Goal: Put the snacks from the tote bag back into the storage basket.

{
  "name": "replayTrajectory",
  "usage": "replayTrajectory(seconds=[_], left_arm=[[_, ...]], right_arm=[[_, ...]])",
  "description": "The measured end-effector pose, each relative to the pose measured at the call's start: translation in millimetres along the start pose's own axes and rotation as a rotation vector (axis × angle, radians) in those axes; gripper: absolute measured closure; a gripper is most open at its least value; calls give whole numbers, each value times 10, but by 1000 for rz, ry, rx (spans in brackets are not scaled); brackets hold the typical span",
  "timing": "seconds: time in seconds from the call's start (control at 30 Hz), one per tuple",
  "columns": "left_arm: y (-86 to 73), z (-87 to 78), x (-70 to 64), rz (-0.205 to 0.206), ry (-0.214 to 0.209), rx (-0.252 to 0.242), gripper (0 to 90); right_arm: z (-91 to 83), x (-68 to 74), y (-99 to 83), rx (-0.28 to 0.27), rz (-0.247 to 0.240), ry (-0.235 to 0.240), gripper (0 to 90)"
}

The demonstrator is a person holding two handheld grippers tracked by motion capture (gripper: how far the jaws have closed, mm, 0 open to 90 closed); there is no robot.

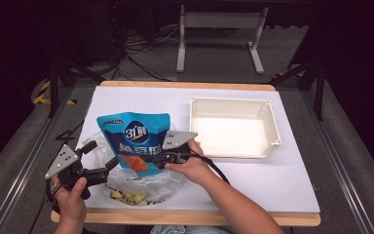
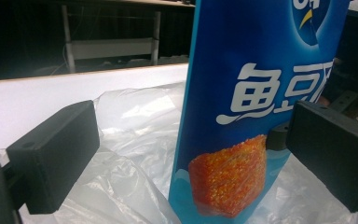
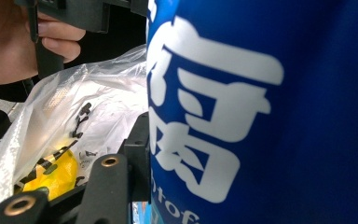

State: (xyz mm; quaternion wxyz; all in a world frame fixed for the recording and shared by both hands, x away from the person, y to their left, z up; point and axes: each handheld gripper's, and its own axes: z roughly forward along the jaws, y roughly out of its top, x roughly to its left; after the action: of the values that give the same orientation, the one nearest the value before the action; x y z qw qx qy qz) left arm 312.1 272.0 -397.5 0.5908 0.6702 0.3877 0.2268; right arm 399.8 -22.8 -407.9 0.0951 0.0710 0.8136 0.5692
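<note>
On white table (image 1: 282, 180), right hand-held gripper (image 1: 151, 157) clamping blue pouch (image 1: 134, 141), upright

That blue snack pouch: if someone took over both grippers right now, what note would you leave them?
Right gripper: shut on the blue snack pouch, holding it upright at its right edge, above the clear plastic bag.
Left gripper: open, jaws standing apart on either side of the pouch's lower left part, not clamped.
Clear plastic bag: crumpled on the white table sheet, with a yellow item still inside.
White tray: on the right half of the table, nothing in it.
Done: pouch seems lifted out of the bag.
Left, probably: move the pouch to the tray, then deal with the yellow item.
</note>
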Motion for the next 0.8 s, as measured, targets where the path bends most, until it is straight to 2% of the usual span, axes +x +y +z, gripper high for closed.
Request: replayTrajectory(seconds=[0.17, 0.4, 0.53, 0.8], left_arm=[[1, -6, 5, 0, 2, -1, 35], [3, -10, 5, -4, 0, -8, 35], [4, -10, 2, -5, -1, -6, 34], [7, -13, -3, -5, 3, -11, 35]], right_arm=[[-6, -3, 48, 12, -5, -1, 548], [-67, -5, 206, -23, -20, 1, 549], [-147, -12, 371, -47, -24, 0, 549], [-239, -33, 547, -58, -41, -4, 549]])
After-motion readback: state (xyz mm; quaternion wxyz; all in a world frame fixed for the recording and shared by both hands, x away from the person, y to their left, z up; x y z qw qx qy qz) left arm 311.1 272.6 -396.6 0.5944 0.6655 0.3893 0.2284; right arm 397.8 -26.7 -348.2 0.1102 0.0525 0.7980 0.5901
